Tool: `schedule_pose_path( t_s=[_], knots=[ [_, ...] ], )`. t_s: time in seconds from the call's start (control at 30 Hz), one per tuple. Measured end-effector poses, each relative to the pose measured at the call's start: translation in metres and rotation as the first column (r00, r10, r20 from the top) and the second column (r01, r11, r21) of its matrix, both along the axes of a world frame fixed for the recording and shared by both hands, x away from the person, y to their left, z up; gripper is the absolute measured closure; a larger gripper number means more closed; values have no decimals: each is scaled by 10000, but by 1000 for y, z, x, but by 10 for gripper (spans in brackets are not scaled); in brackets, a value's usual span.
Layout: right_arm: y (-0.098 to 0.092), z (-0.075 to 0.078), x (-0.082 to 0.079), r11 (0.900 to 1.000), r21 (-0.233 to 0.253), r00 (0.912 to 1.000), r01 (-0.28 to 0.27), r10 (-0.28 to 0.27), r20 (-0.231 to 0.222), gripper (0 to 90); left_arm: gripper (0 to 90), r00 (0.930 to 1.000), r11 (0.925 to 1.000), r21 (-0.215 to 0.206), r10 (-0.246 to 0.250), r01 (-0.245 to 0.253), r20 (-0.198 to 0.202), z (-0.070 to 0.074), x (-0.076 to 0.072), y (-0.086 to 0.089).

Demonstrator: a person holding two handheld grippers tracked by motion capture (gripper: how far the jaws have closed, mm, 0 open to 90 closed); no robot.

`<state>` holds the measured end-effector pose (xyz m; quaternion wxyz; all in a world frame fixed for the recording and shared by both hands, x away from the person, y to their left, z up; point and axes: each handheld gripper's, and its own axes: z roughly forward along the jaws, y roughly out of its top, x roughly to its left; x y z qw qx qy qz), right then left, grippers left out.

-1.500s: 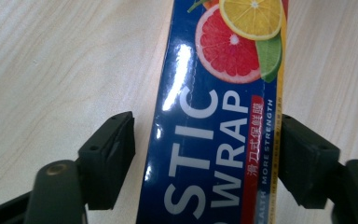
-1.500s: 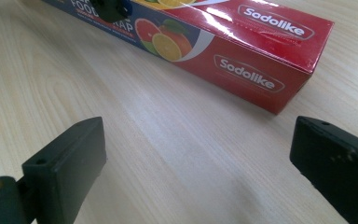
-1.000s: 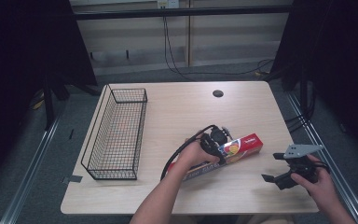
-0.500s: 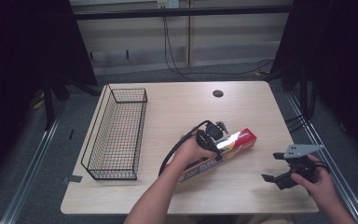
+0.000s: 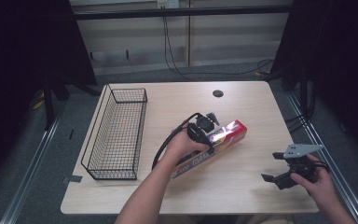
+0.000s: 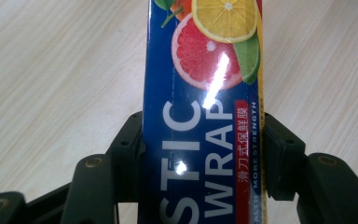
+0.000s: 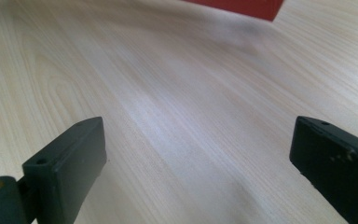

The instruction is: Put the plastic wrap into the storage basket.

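Box: a long plastic-wrap box [image 5: 213,148] lies slantwise on the table [image 5: 242,100] right of centre, its red end pointing away from the person, its blue end towards them.
Left gripper: the left gripper [image 6: 200,140] sits over the box's middle, its jaws clamped on the two long sides (the printed blue face runs up between them).
Right gripper: the right gripper [image 7: 196,158] is held low over bare wood near the table's right front corner, jaws wide apart with nothing between them; a red corner of the box shows at the top edge of its view.
Basket: a black wire basket [image 5: 114,135] stands at the table's left, well apart from the box; it looks empty, though the mesh makes that hard to be sure of.
Step in hand: probably lifting the box to carry it towards the basket.
Doing it well: keep the squeeze firm but not crushing, since card sides give; hold near the middle so neither end dips; raise it level before swinging left, and turn it to run along the basket's length.
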<state>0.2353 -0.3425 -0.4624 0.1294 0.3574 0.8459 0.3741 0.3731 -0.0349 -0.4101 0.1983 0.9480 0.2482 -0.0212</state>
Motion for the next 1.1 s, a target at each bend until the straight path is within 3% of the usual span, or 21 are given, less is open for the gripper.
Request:
schedule_pose_path(
  t_s=[0.23, 0.73, 1.0, 1.1],
  knots=[
    [1, 0, 0, 10000, 15, 10000, 8, -9, 21, 35, 435, 9990, 9989, -118, 446, -446, -4, 11, 4, 13],
    [0, 0, 0, 10000, -59, 10000, 18, -18, -1, 35, 435, 9923, 9923, 36, 1235, -1235, 86, 31, 11, 38],
    [1, 0, 0, 10000, -17, 10000, 20, -20, -15, 35, 435, 9853, 9854, 11, 1702, -1702, 119, 40, 13, 53],
    [1, 0, 1, 10000, -10, 10000, 31, -31, -20, 35, 434, 9791, 9791, -111, 2032, -2031, 125, 42, 14, 59]
  ],
)
